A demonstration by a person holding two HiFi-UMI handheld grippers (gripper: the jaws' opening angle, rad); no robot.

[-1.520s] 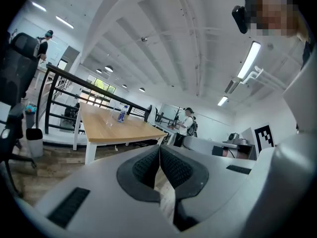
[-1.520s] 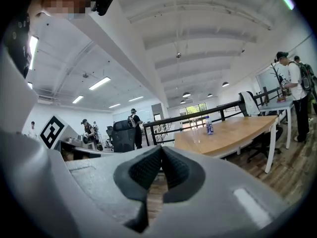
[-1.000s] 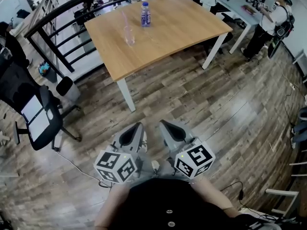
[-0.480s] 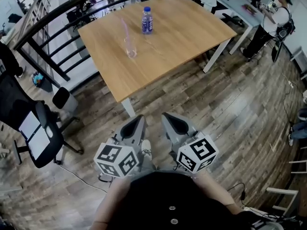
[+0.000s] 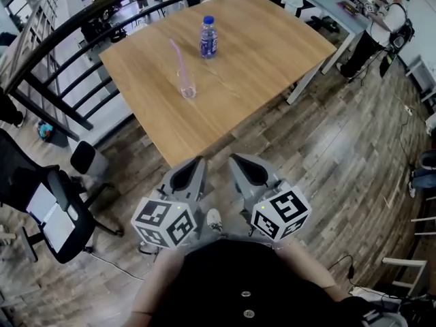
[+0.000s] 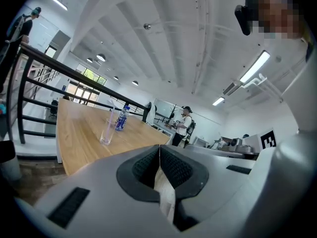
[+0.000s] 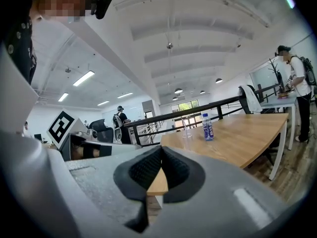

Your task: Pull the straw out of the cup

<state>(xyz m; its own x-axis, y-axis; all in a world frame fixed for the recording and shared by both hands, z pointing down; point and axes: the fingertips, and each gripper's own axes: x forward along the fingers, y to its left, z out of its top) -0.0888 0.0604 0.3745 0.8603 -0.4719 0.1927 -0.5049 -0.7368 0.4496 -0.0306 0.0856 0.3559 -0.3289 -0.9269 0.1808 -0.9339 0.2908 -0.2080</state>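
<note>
A clear plastic cup [image 5: 187, 87] stands on the wooden table [image 5: 259, 53] with a pink straw [image 5: 178, 60] leaning out of it to the upper left. The same cup [image 6: 106, 133] appears in the left gripper view, and in the right gripper view the cup [image 7: 187, 133] shows small and far off. My left gripper [image 5: 199, 161] and right gripper [image 5: 235, 159] are side by side in front of the table's near corner, well short of the cup. Both are shut with nothing between their jaws.
A water bottle with a blue label [image 5: 208, 37] stands on the table behind the cup. A black railing [image 5: 61, 80] runs along the table's left side. An office chair [image 5: 48, 203] is at the left on the wood floor. A person [image 5: 381, 19] stands at a desk, far right.
Both grippers and my view have moved forward toward the table; the table's near corner now sits just ahead of the jaws. The cup, straw and bottle have stayed put.
</note>
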